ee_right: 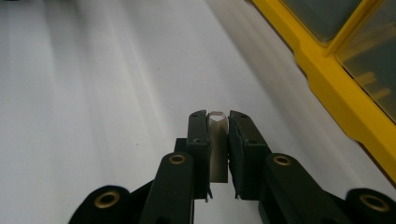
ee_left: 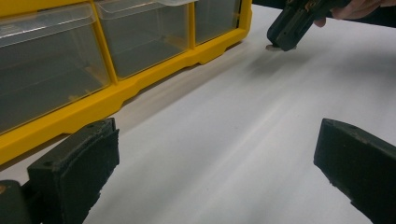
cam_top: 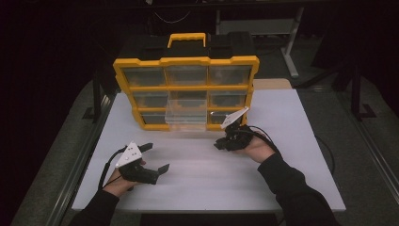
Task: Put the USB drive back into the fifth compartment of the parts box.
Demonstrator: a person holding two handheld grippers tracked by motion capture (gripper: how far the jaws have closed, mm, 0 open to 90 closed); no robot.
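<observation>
A yellow organizer box (cam_top: pixel 186 87) with clear drawers stands upright at the back of the white table (cam_top: pixel 282 141). Its lower middle drawer (cam_top: pixel 186 117) is pulled out toward me. My right gripper (cam_top: pixel 219 143) hovers in front of the box's lower right corner. In the right gripper view its jaws (ee_right: pixel 217 122) are shut on a small thin silvery piece (ee_right: pixel 217 149). My left gripper (cam_top: pixel 156 157) rests near the front left of the table with its jaws wide apart. In the left gripper view nothing lies between its pads (ee_left: pixel 79 172).
The left gripper view shows the box's bottom row of drawers (ee_left: pixel 140 42) at left and the right gripper (ee_left: pixel 292 25) farther off above the table. Dark floor and a metal stand (cam_top: pixel 291 42) lie behind the table.
</observation>
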